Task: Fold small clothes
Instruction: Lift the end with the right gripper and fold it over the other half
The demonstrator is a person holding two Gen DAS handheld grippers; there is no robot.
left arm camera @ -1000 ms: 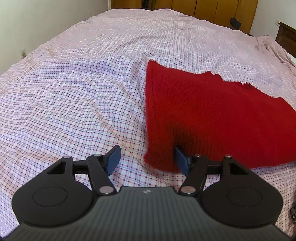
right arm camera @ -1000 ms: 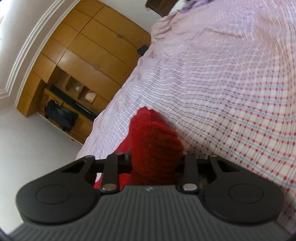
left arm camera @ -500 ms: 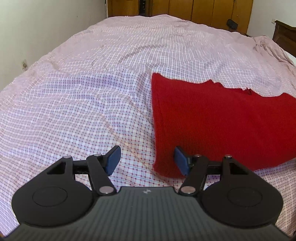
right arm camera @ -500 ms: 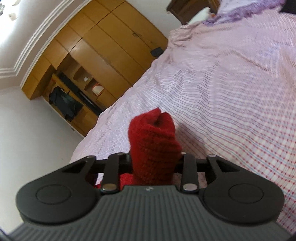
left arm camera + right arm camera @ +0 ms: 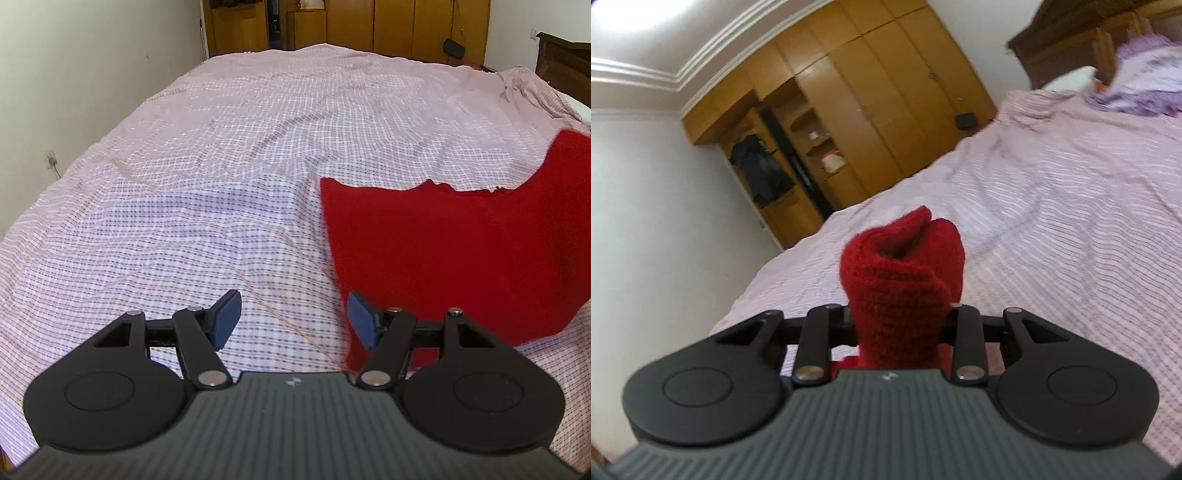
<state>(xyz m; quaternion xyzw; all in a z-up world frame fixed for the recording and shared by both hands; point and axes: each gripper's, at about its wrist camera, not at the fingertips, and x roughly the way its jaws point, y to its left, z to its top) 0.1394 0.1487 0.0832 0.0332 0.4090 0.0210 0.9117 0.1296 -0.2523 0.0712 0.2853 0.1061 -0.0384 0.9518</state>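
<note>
Left wrist view shows your left gripper hovering low over the checked bedsheet, its blue pads spread wide and holding nothing, just beside the near left corner of the red knitted garment that lies on the bed, likely ready to pin or take that corner. On the right, your right gripper is tilted upward and raised, pinching a bunched fold of the garment, apparently to carry that side over for a fold.

left claw: black, blue pads; right claw: black, silver screws
</note>
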